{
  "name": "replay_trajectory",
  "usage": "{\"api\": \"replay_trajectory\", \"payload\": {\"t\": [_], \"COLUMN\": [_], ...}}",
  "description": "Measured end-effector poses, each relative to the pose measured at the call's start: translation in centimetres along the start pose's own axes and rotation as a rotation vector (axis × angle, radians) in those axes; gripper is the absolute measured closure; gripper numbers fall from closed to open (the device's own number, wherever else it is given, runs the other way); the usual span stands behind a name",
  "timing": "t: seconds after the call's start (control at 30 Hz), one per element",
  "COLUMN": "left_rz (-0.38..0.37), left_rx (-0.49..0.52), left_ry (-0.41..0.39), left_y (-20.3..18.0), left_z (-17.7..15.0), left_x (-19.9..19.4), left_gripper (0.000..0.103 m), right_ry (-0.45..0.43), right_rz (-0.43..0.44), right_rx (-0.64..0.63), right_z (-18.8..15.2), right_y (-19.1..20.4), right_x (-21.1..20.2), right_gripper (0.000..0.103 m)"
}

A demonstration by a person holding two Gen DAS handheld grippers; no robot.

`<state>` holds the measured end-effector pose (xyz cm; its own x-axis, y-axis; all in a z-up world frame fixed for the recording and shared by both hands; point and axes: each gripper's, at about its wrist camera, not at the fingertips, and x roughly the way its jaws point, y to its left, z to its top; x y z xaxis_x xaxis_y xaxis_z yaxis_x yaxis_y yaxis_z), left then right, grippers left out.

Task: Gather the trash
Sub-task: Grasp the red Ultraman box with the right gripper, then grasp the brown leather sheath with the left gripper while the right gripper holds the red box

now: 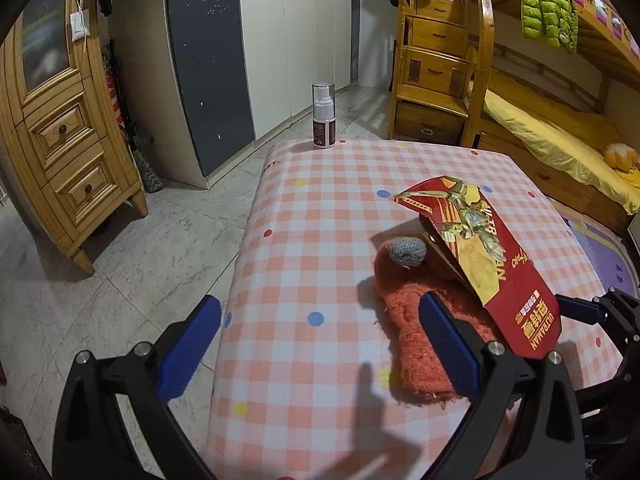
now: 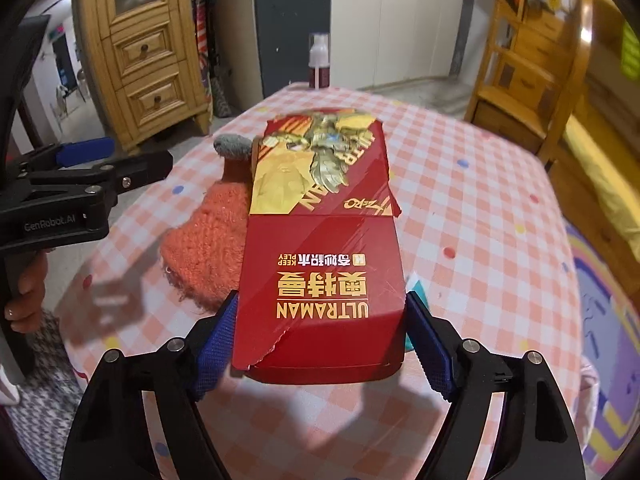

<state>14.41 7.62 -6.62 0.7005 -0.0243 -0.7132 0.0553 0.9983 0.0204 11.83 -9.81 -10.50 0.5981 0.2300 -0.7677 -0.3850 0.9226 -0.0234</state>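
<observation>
**Right wrist view decides it: the red box lies lengthwise between the right tongs**

Right wrist view: the red toy box [image 2: 320, 264] runs straight away from the camera, its long axis in line with the right gripper [image 2: 322, 332]. Its near end sits between the two blue pads [image 2: 218, 340], which flank its short sides. The left pad looks to be at the box edge and the right one just beside it; whether either truly presses I cannot tell, so I read the jaws as standing wide around the box, not clamped. The box looks torn at its near lip and its far flap is lifted. It rests partly on the orange knitted sock [image 2: 208, 240], which has a grey toe and spreads out to the box's left on the checked tablecloth [image 2: 480, 208]. A spray bottle [image 2: 319, 62] stands at the far table edge, well apart. The left gripper [image 2: 86, 160] hangs off to the left side, held by a hand [image 2: 24, 296].

Left wrist view: the left gripper [image 1: 320, 344] is spread wide with nothing between its pads, over bare cloth. The box [image 1: 492, 264] lies to its right and slants across its line; the right pad [image 1: 448, 344] overlaps the sock [image 1: 420, 320]. The right gripper [image 1: 592, 312] is plainly the nearer one, so the coming pinch across the box's width looks to be its job.
</observation>
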Motion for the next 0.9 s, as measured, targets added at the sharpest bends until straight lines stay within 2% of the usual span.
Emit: {"api": "replay_trajectory", "payload": {"t": [0.23, 0.43, 0.77, 0.9], "left_rz": [-0.013, -0.041, -0.088, -0.11], "left_rx": [0.018, 0.039, 0.078, 0.09], "left_ry": [-0.001, 0.011, 0.014, 0.019], "left_y": [-0.2, -1.0, -3.6, -5.6], "left_z": [-0.6, -1.0, -1.1, -0.7], "left_x": [-0.5, -0.5, -0.4, 0.0], "left_gripper": [0.007, 0.007, 0.007, 0.007], "right_ry": [-0.179, -0.263, -0.234, -0.215], "right_rz": [-0.056, -0.127, -0.238, -0.254], "right_rx": [0.031, 0.093, 0.161, 0.166], "right_z": [-0.1, -0.5, -1.2, -1.3], "right_y": [-0.8, -3.1, -6.3, -7.1], "right_x": [-4.2, -6.5, -6.9, -6.7], "right_gripper": [0.024, 0.024, 0.024, 0.024]}}
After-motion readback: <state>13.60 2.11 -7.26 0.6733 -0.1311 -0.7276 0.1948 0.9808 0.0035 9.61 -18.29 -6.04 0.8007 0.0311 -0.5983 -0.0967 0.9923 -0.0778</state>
